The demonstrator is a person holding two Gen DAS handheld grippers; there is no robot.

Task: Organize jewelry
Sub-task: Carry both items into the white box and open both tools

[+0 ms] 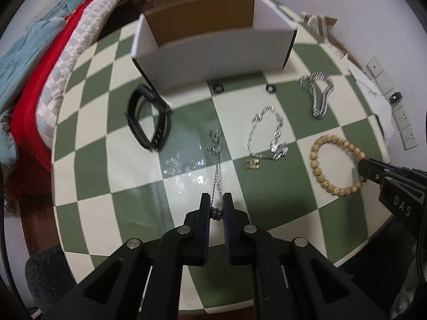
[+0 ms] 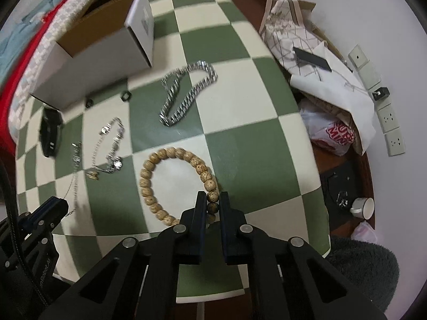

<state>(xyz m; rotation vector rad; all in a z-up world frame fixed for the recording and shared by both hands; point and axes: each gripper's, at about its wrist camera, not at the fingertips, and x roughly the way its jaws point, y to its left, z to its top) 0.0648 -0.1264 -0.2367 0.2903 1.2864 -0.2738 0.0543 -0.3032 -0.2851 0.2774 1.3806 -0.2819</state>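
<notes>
My left gripper [image 1: 216,208] is shut on the near end of a thin silver chain necklace [image 1: 216,157] that trails away across the checkered table; the gripper also shows in the right wrist view [image 2: 60,206]. My right gripper [image 2: 212,200] is shut on the wooden bead bracelet [image 2: 160,176], gripping beads on its near right side; the bracelet also shows in the left wrist view [image 1: 320,149]. A silver charm bracelet [image 1: 267,133], a thick silver chain [image 1: 317,93], two small dark rings [image 1: 218,88] and a black watch band [image 1: 146,117] lie on the table. An open white cardboard box [image 1: 213,61] stands at the far side.
The green-and-cream checkered table [image 1: 120,173] has a bed with red and blue bedding [image 1: 40,80] to its left. Bags and a phone [image 2: 312,58] lie beyond the right edge, with a white cup [image 2: 364,208] on the floor. Wall sockets [image 2: 389,120] are at the right.
</notes>
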